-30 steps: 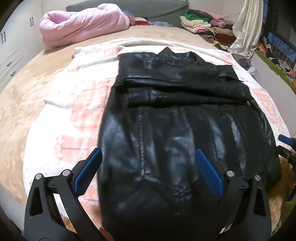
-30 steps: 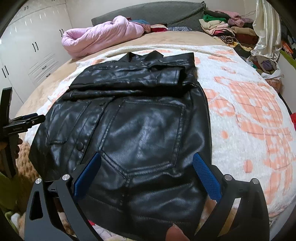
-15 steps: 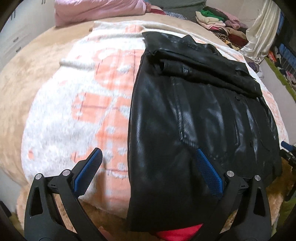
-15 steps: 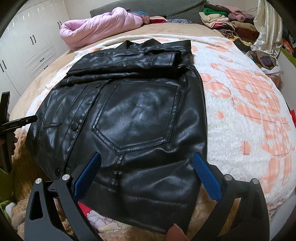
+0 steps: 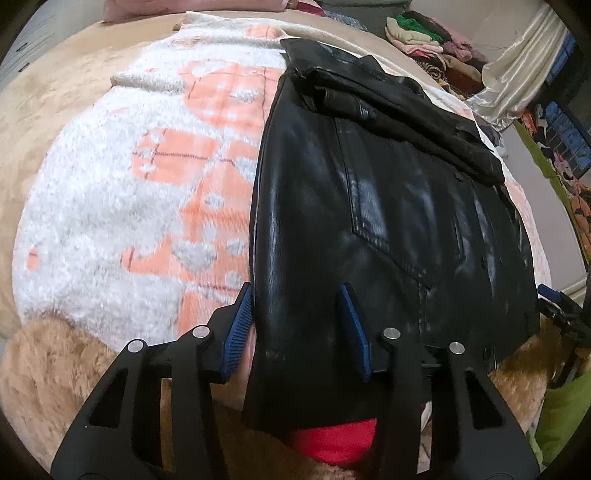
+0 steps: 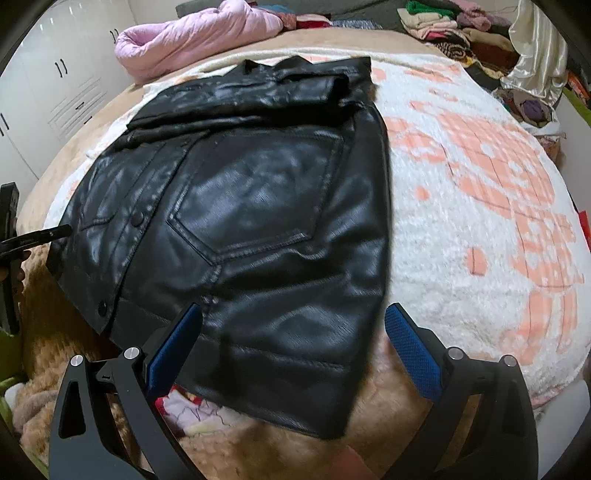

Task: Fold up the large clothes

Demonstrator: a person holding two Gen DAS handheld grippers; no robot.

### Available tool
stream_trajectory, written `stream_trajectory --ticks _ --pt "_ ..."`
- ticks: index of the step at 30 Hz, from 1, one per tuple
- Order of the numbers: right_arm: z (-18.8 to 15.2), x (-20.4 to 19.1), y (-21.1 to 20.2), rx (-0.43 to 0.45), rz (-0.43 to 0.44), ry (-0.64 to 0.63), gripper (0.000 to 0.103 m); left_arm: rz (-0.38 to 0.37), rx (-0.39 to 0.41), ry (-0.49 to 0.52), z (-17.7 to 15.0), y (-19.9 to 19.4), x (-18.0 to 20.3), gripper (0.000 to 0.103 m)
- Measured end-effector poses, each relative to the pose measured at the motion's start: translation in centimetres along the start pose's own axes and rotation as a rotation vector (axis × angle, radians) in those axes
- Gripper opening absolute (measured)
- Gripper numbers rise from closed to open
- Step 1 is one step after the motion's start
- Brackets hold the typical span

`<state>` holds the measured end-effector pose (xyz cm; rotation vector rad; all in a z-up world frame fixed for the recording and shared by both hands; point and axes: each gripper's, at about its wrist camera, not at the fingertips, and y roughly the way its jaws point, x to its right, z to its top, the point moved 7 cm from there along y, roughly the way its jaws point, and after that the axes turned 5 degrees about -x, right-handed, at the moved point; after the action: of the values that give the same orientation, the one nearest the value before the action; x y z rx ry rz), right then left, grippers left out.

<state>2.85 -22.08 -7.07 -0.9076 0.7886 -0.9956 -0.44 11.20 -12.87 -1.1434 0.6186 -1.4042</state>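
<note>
A black leather jacket (image 5: pixel 369 206) lies flat on a white and orange blanket (image 5: pixel 122 192) on the bed, its sleeves folded across the top; it also shows in the right wrist view (image 6: pixel 258 206). My left gripper (image 5: pixel 299 325) straddles the jacket's near left hem corner with its jaws partly closed around the edge, blue pads (image 5: pixel 238 325) close to the leather. My right gripper (image 6: pixel 295 343) is wide open over the jacket's near right hem, pads (image 6: pixel 410 350) either side of it. The hem hangs over the bed's near edge.
A pink quilt (image 6: pixel 192 40) lies at the head of the bed. Piles of clothes (image 6: pixel 461 33) sit at the far right. White wardrobes (image 6: pixel 55 85) stand on the left. A tan fleece blanket (image 5: pixel 44 369) covers the near bed edge, with red fabric (image 5: pixel 332 439) below.
Both grippers have pulled back toward the jacket's near hem. My left gripper's jaws have narrowed around the left hem corner. The right gripper stays wide open.
</note>
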Motion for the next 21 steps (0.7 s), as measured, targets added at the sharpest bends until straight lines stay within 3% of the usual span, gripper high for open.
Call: stream_trajectory --ticks 6,9,12,14,15,16,21 --pt "-1.4 0.0 1.4 -0.094 0.025 -0.011 0.097 -0.012 -0.024 0.01 -1.5 0.1 0.1 0.039" --pt "-2.0 -0.6 2.0 -0.119 0.017 -0.055 0.085 -0.026 -0.029 -0.003 -1.5 0.3 -0.1 0.04" --pt "-2.1 -0.7 2.1 -0.119 0.031 -0.056 0.08 -0.019 -0.027 -0.001 -1.6 0.2 -0.1 0.039" --pt "-2.1 -0.5 1.9 -0.107 0.052 -0.047 0.062 -0.009 -0.022 0.005 -1.6 0.3 0.1 0.029" --pt "-1.9 -0.2 1.5 -0.081 0.066 -0.02 0.038 0.011 -0.011 0.017 -1.6 0.2 0.1 0.024" --pt "-1.8 0.2 1.1 -0.058 0.083 0.001 0.026 0.019 -0.004 0.025 -1.6 0.0 0.3 0.017" --pt "-2.6 1.6 -1.2 0.036 0.191 0.066 0.016 -0.019 0.031 0.021 -1.6 -1.7 0.5 0.007"
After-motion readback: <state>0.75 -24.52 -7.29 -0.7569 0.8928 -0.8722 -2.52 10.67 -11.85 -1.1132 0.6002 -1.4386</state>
